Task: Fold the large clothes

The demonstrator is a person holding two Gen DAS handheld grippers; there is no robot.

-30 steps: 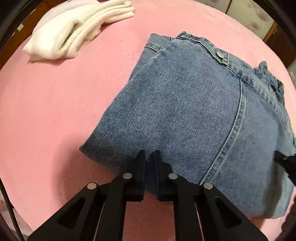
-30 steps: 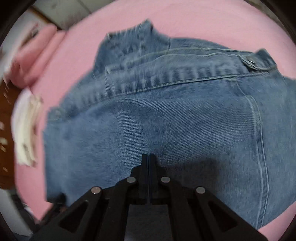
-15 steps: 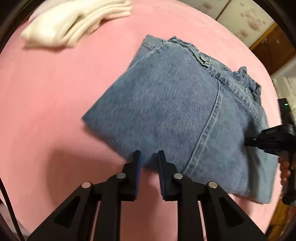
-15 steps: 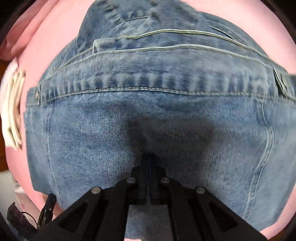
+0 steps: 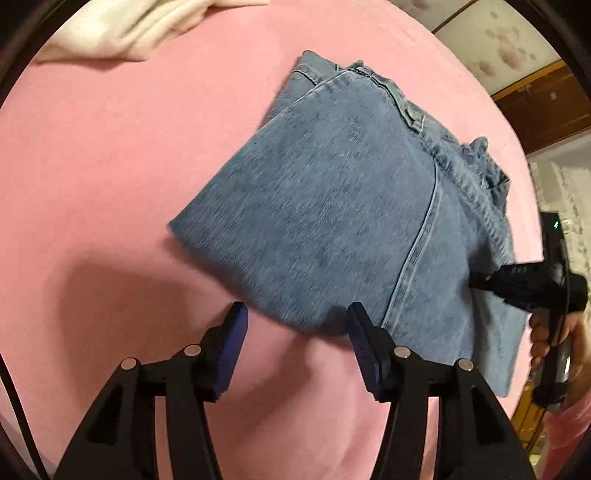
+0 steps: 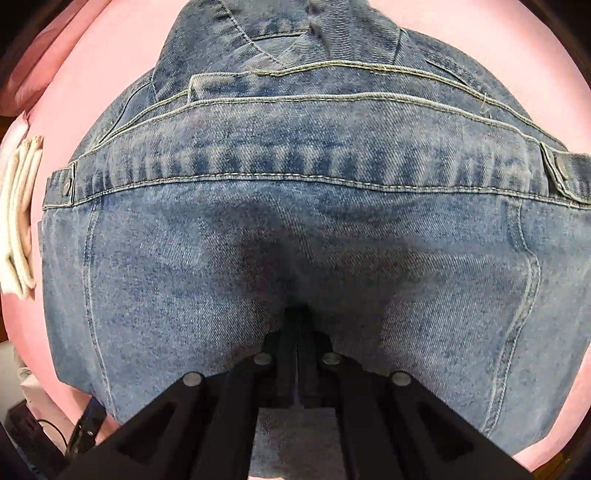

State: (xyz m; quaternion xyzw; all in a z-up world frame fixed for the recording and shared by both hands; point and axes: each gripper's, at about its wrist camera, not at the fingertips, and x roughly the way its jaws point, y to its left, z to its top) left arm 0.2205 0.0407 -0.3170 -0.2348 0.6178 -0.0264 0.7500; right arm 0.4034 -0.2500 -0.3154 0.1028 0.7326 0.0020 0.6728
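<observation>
- Denim jacket [image 5: 332,221]: folded into a compact, roughly rectangular bundle, lying flat on the pink bed cover [image 5: 110,184]; in the left wrist view it sits from centre toward 3 o'clock.
- Left tongs [image 5: 295,325]: released, blue pads spread wide, holding nothing; they hover just beside the bundle's near edge, apart from the cloth.
- Right tongs [image 6: 297,314]: clenched, tips pressed into or onto the denim at 6 o'clock of their own view. Whether cloth is pinched between them cannot be told.
- Progress, as a judgement: the main folds look done, since the garment shows as one tidy stack with waistband and snap tabs uppermost. Probably left are a last smoothing or press and the withdrawal of the right tongs.
- White folded cloth [image 5: 122,29]: at 11 o'clock in the left view, well apart from the jacket; likely an item already folded.
- Left view only: the whole outline of the bundle, the right tongs [image 5: 480,282] arriving at 3 o'clock with the holding hand [image 5: 554,339], and patterned panels beyond the bed.
- Right view only: close detail of the waistband seam [image 6: 295,177], both snaps, the collar layers at 12 o'clock, and the white cloth [image 6: 18,221] edge-on at 9 o'clock.
</observation>
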